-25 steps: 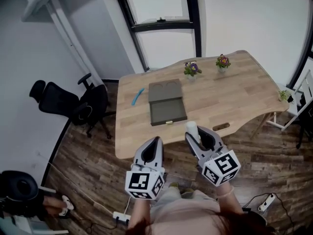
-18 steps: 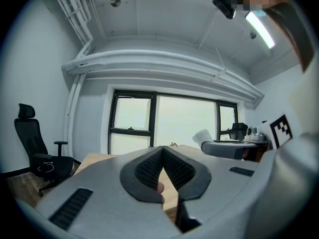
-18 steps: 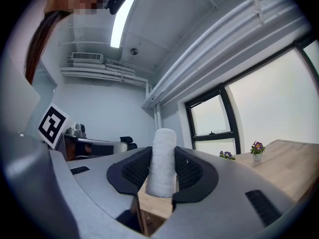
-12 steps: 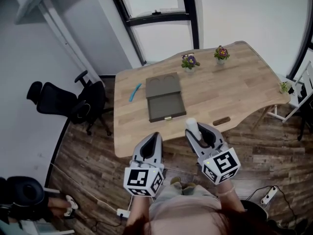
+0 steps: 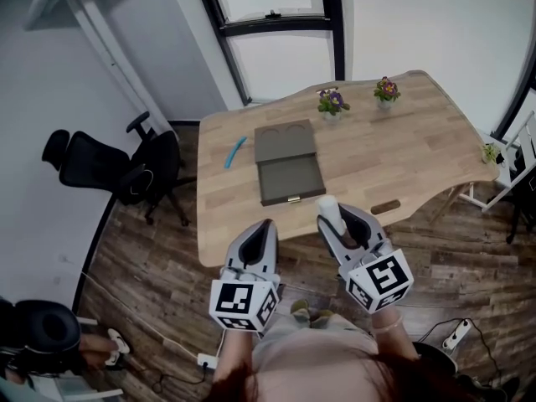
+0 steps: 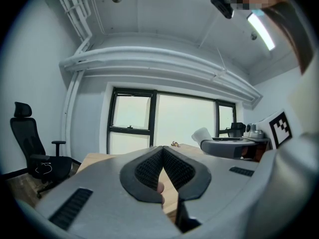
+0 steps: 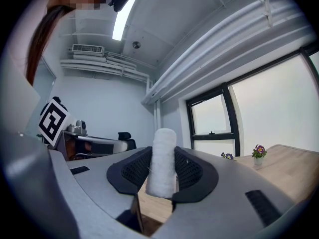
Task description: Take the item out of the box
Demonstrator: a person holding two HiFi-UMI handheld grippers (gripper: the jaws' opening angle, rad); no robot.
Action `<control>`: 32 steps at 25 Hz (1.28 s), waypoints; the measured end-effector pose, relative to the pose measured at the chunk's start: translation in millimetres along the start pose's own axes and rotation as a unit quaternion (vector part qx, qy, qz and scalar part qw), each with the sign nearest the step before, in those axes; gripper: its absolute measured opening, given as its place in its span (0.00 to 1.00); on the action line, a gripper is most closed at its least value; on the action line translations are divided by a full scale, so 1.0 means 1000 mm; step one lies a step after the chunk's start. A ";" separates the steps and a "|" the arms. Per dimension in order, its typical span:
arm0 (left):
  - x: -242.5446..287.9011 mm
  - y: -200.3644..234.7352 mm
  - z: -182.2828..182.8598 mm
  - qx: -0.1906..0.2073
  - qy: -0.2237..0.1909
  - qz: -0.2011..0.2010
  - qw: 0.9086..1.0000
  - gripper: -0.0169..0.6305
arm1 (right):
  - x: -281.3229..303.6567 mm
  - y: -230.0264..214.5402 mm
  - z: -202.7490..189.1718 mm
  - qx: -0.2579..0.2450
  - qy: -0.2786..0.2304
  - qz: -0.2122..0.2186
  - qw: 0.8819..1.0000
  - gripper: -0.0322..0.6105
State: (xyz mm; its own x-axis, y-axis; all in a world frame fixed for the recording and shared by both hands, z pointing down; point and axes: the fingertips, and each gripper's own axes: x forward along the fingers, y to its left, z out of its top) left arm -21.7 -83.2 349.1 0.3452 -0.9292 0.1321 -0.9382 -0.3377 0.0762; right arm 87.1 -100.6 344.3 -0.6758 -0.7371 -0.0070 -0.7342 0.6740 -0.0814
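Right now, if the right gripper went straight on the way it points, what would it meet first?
Probably the open dark grey box on the light wooden table; the right gripper, shut on a white roll, may pass above it.

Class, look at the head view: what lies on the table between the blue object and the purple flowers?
The open dark box lies between the blue object and the purple flowers. This shows in the head view only.
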 end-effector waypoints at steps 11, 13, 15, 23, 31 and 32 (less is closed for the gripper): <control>0.009 0.019 0.001 -0.013 -0.008 -0.024 1.000 0.03 | 0.014 0.012 0.003 -0.009 -0.004 -0.001 1.000 0.26; 0.012 0.020 -0.001 -0.016 -0.008 -0.028 0.999 0.03 | 0.015 0.013 0.003 -0.010 -0.005 -0.002 1.000 0.26; 0.014 0.021 -0.002 -0.019 -0.007 -0.032 0.999 0.03 | 0.017 0.013 0.003 -0.012 -0.004 -0.004 1.000 0.26; 0.017 0.026 -0.007 -0.029 -0.002 -0.043 0.999 0.03 | 0.023 0.016 -0.002 -0.015 0.003 -0.012 1.000 0.26; 0.015 0.034 -0.009 -0.032 0.000 -0.042 0.999 0.03 | 0.026 0.017 -0.007 -0.005 0.011 -0.019 1.000 0.26; 0.015 0.035 -0.009 -0.033 0.000 -0.042 0.999 0.03 | 0.027 0.018 -0.007 -0.004 0.011 -0.019 1.000 0.26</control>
State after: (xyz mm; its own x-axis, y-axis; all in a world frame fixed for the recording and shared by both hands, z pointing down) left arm -49.0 -107.4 362.6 0.4227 -0.8980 0.1220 -0.9021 -0.4041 0.1513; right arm 55.3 -108.1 349.7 -0.6480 -0.7614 0.0182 -0.7604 0.6454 -0.0728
